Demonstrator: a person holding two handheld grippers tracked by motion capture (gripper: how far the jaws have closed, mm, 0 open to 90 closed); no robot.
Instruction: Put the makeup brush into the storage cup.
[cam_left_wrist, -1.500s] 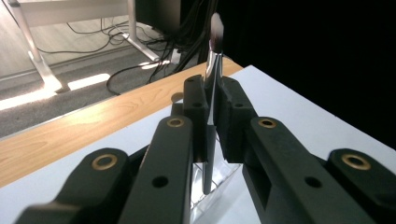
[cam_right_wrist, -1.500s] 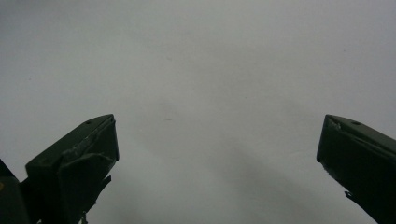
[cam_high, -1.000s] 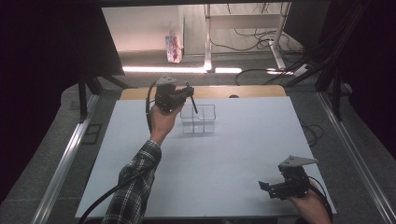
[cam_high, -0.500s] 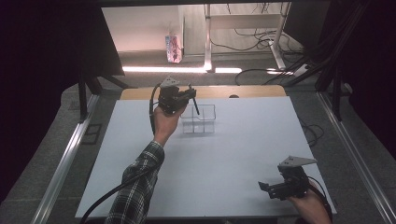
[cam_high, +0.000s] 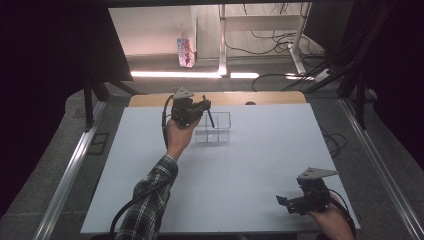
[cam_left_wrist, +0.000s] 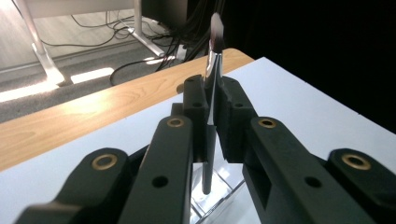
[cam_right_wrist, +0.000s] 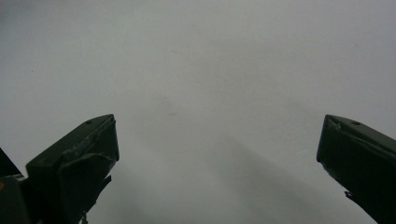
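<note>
While I watch from the high view, my left gripper (cam_high: 204, 106) hovers over the clear, compartmented acrylic organiser (cam_high: 214, 127) at the white table's (cam_high: 260, 165) far side; the right gripper (cam_high: 292, 204) idles near-side. In the left gripper view, the jaws clamp a slim black-handled makeup brush (cam_left_wrist: 211, 88), bristles up, probably to lower it in. In the right gripper view, the jaws gape wide, empty.

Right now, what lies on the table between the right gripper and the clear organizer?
Nothing: in the high view the white table top is bare between the right gripper and the clear organizer.
</note>
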